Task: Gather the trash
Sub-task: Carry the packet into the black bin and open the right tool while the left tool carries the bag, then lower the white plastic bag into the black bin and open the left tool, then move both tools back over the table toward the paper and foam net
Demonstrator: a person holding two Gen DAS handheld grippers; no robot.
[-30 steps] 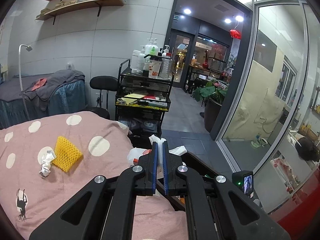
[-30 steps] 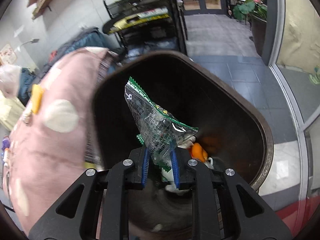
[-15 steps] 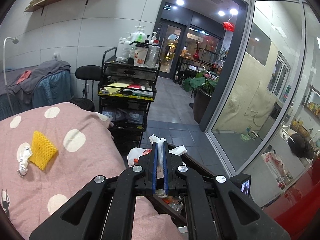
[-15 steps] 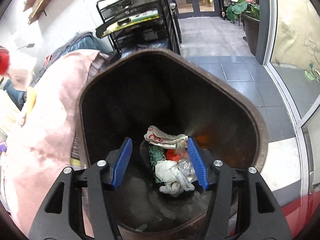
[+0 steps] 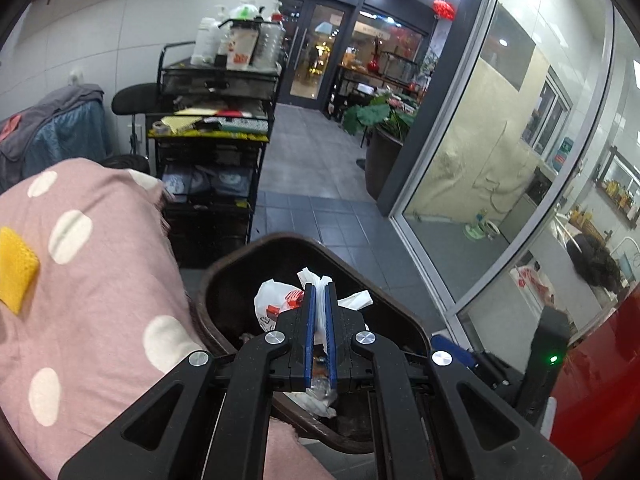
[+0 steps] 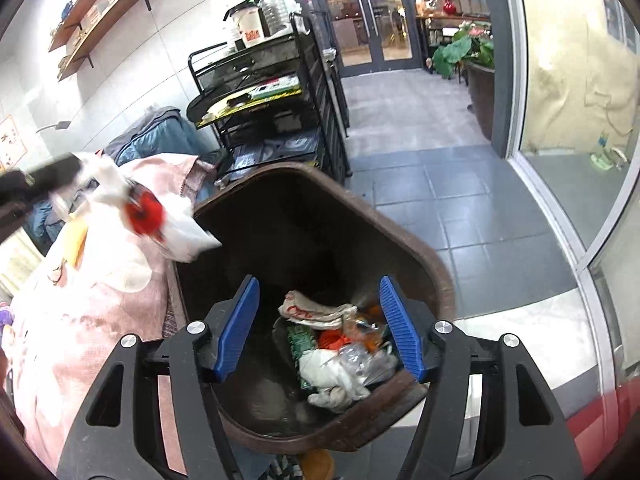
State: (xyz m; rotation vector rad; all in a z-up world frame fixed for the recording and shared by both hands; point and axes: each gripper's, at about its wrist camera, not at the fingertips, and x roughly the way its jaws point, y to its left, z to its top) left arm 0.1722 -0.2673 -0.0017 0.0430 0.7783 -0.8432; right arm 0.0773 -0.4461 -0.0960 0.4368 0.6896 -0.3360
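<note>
Trash [image 6: 340, 344] heaped in brown bin [image 6: 424, 264]: wrappers, white tissue, orange scraps. Left gripper [image 5: 319, 300] over bin, fingers pinched on white bag [image 5: 276, 300]. Right gripper [image 6: 320, 320] above bin, fingers opening, nothing between. Yellow net [image 5: 14, 268] on bed [image 5: 100, 280], at 9 o'clock.

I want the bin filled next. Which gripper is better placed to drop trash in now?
Left. The left gripper is shut on a white plastic bag above the brown bin. The right gripper, jaws opening, holds nothing.
</note>
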